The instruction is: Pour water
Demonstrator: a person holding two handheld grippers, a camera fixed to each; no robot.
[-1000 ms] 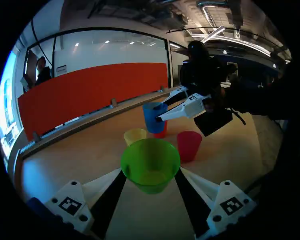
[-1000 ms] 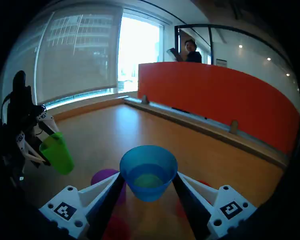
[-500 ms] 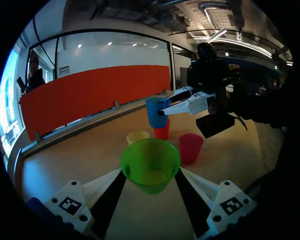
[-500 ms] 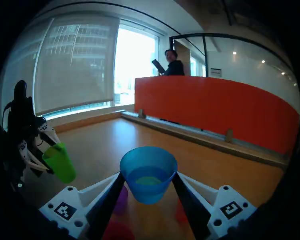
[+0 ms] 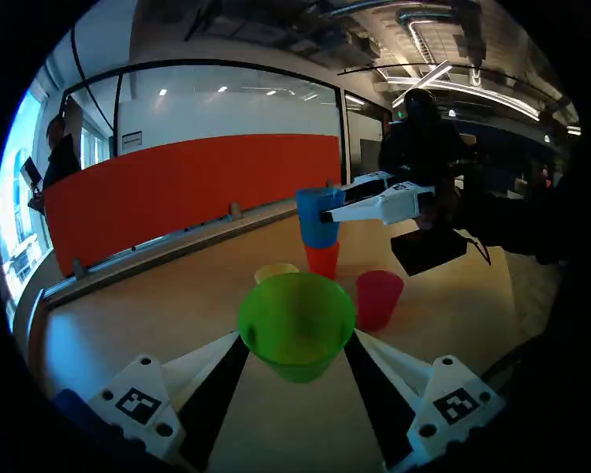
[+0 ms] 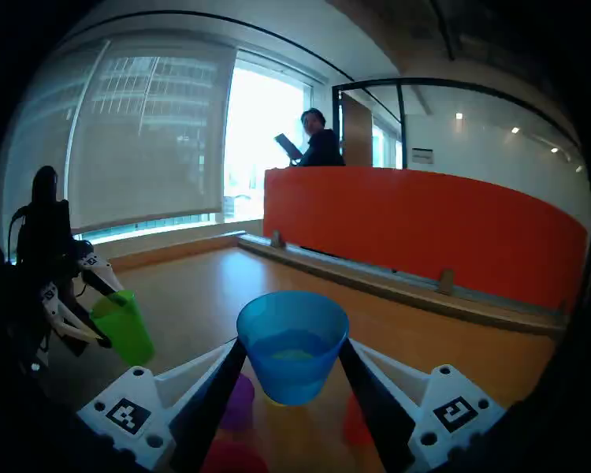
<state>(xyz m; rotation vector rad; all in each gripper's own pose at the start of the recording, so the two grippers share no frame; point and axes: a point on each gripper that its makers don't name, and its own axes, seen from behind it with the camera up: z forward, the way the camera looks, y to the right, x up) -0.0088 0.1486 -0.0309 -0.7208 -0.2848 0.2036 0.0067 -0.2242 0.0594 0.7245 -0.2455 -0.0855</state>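
While the wide wooden table (image 5: 138,315) lies pale and open on its near and left side, its far edge is closed off by a low rail (image 5: 177,240) and, behind that, a long orange partition (image 5: 185,181). From the right gripper view, a blind-covered window (image 6: 138,142) shuts in the side beyond the table. A person (image 6: 317,146) stands behind the partition, well apart from the action. Plenty of free tabletop between the two tools!

Now the hands. In the left gripper view, the right gripper (image 5: 331,211) comes in from the right, held above the table and roughly level, a dark-sleeved arm (image 5: 492,221) behind it. Over in the right gripper view, the left gripper (image 6: 98,303) sits off at the left, raised too.

Fingers next. The right gripper's pair is narrowed onto the blue cup (image 6: 292,343), one finger on each side of its wall. The cup is upright and water shows inside. It hangs over the cluster of cups standing on the table, and in the left gripper view it is right above the orange cup (image 5: 322,258). The left gripper's fingers pinch the green cup (image 5: 297,323) the same way, near upright. Whether it holds any water, I cannot tell.

Down on the table, a red cup (image 5: 377,298) stands just right of the orange one and a yellow cup (image 5: 273,272) just left. A purple cup (image 6: 239,400) shows low in the right gripper view.
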